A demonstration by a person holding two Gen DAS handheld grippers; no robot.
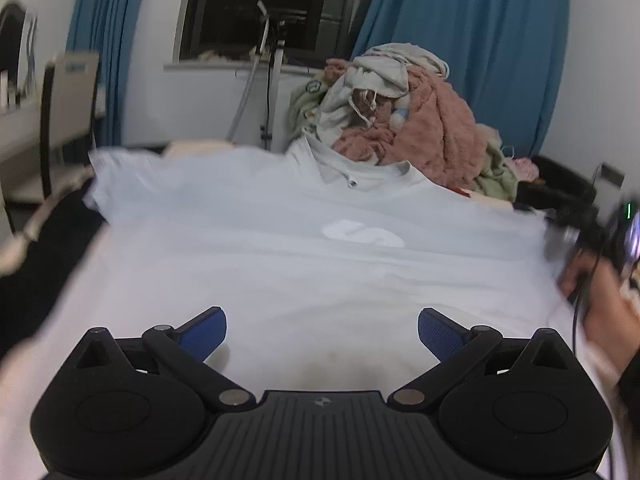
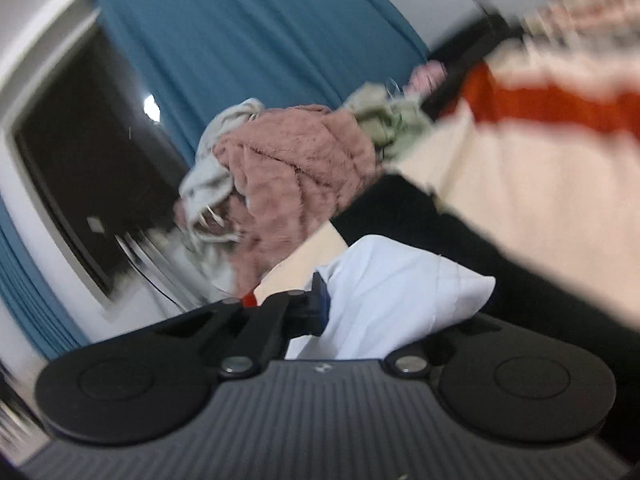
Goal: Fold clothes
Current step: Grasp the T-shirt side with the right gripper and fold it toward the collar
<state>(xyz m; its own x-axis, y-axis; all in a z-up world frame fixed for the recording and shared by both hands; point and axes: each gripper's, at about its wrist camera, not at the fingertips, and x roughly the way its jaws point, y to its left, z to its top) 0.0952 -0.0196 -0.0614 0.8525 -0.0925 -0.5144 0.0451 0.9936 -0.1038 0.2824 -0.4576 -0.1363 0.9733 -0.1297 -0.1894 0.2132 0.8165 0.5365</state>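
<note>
While the pale blue shirt (image 1: 280, 240) lies spread ahead of the wide-open left hand-held gripper (image 1: 322, 334), the right hand-held gripper (image 2: 340, 304) pinches its edge; advised: lift evenly, keep fabric taut. Clothes pile (image 1: 400, 120) beyond.

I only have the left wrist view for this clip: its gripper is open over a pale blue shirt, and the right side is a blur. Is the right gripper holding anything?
Observer: Yes. In the right wrist view the right gripper is shut on a bunched fold of the pale blue shirt.
Operator: Which finger can you actually see?
Observer: Only the left finger; the cloth covers the other one.
Operator: Anything behind the shirt that I'm missing?
Observer: A cream cloth with a red stripe lies to the right of the pink fleece, though it is motion-blurred.
</note>
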